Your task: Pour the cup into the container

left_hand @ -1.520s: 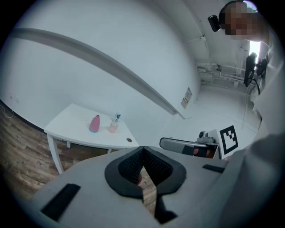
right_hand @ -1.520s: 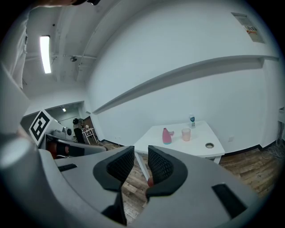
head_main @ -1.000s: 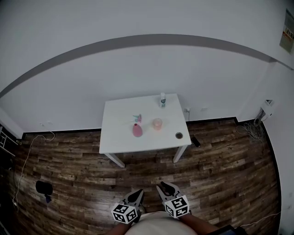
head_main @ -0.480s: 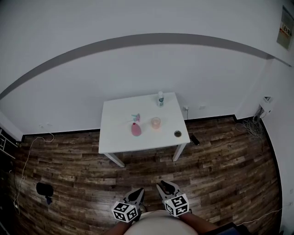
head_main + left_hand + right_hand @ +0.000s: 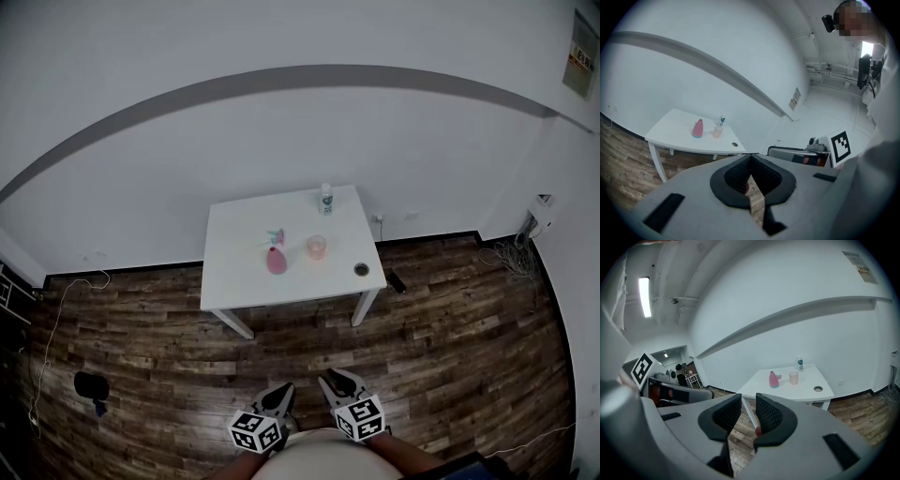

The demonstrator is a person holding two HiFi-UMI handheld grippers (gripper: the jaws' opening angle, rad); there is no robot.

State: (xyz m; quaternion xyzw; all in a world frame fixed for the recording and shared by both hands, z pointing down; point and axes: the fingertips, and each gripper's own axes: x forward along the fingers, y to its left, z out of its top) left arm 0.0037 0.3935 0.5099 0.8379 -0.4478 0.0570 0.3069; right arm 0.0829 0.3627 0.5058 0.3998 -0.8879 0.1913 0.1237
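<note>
Left tool [image 5: 750, 157] and right tool [image 5: 748, 401] pressed together, empty; contents of distant cup [image 5: 317, 246] unreadable.

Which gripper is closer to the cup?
Right, just barely. Both hang over the floor, far from the table: the right gripper nearly straight out from the cup, the left gripper further to the side.

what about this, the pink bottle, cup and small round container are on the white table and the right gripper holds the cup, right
No: the right gripper holds nothing. The right gripper view shows nothing between its jaws, and the cup stands far off on the white table with the pink bottle and small round container.
</note>
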